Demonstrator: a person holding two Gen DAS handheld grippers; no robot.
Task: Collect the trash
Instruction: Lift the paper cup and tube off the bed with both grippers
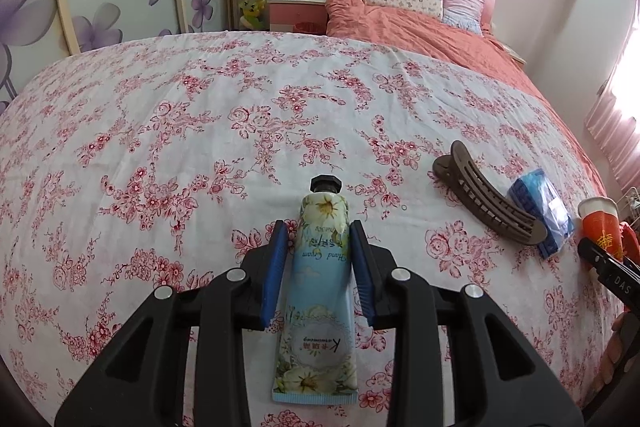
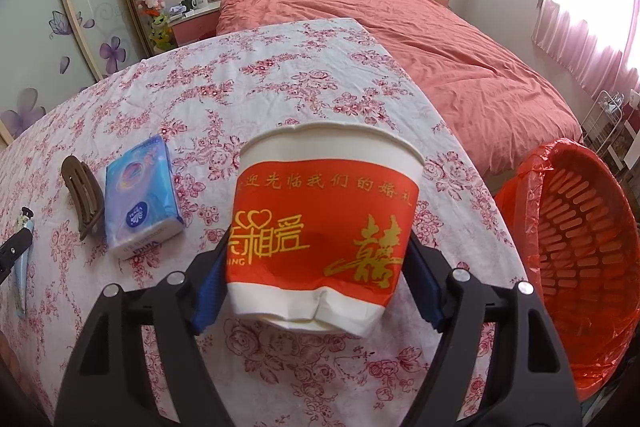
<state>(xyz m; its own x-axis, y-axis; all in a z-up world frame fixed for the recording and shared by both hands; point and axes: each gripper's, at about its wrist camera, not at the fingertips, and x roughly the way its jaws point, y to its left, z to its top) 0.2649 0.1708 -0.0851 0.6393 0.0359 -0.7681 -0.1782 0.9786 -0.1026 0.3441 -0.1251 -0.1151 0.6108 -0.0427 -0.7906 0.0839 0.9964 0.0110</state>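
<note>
My left gripper clamps hand cream tube — right gripper, wide, grips paper cup; bin at 3 o'clock.

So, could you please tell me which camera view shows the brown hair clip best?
The left wrist view: the hair clip lies whole and side-on on the floral sheet, beside the blue tissue pack. The right wrist view shows the clip smaller, near the left edge, foreshortened end-on.

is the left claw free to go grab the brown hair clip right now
Probably not: the left claw is already shut on the hand cream tube. The hair clip lies unobstructed on the cloth, beside the tissue pack.
</note>
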